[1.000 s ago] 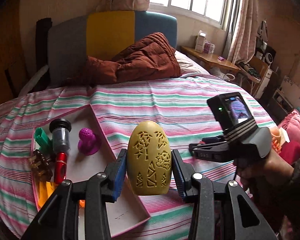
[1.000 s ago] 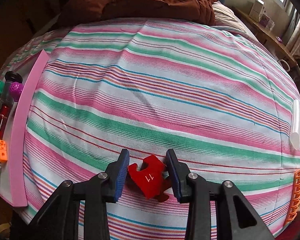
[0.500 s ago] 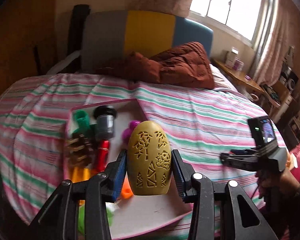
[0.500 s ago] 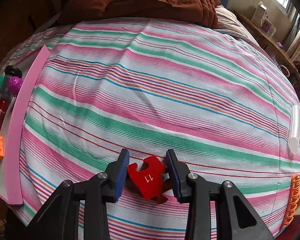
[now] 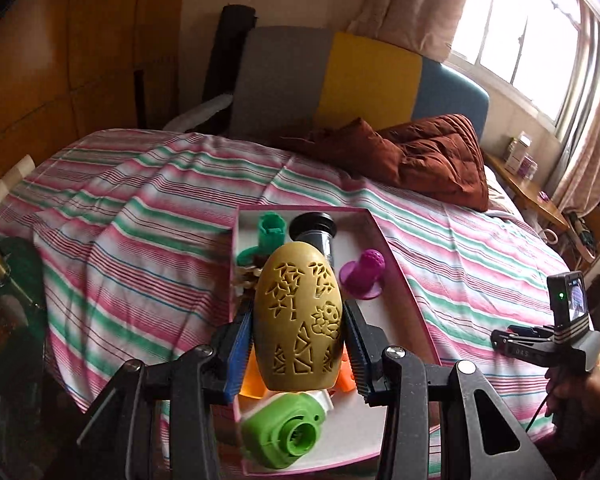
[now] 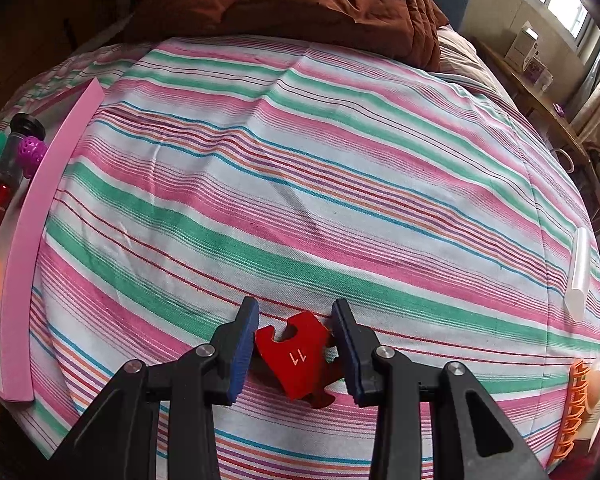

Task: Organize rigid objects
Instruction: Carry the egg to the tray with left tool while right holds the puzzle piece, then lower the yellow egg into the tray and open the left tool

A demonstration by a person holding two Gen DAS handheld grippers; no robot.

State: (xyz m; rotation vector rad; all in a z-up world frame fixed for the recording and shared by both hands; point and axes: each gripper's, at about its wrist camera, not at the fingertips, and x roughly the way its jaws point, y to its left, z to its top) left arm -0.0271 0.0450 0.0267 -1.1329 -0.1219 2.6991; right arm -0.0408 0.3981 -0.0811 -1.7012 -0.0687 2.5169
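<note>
My left gripper (image 5: 298,344) is shut on a yellow carved egg-shaped object (image 5: 299,320) and holds it above the pink tray (image 5: 400,276). The tray holds a green piece (image 5: 270,234), a grey-black cylinder (image 5: 314,230), a purple knob (image 5: 365,276), orange pieces and a green round object (image 5: 286,432). My right gripper (image 6: 296,344) is shut on a red puzzle piece marked 11 (image 6: 296,354) just above the striped bedspread (image 6: 300,184). The right gripper also shows at the right in the left wrist view (image 5: 540,340). The tray's edge (image 6: 32,236) lies at the left in the right wrist view.
A brown quilt (image 5: 420,156) lies at the head of the bed. A white tube (image 6: 580,272) and an orange ladder-like piece (image 6: 576,408) lie at the bed's right edge. A wooden sill with boxes (image 5: 520,156) is at the right.
My left gripper has swung left with the egg and now hangs over the tray. My right gripper has lifted slightly with the red piece.
</note>
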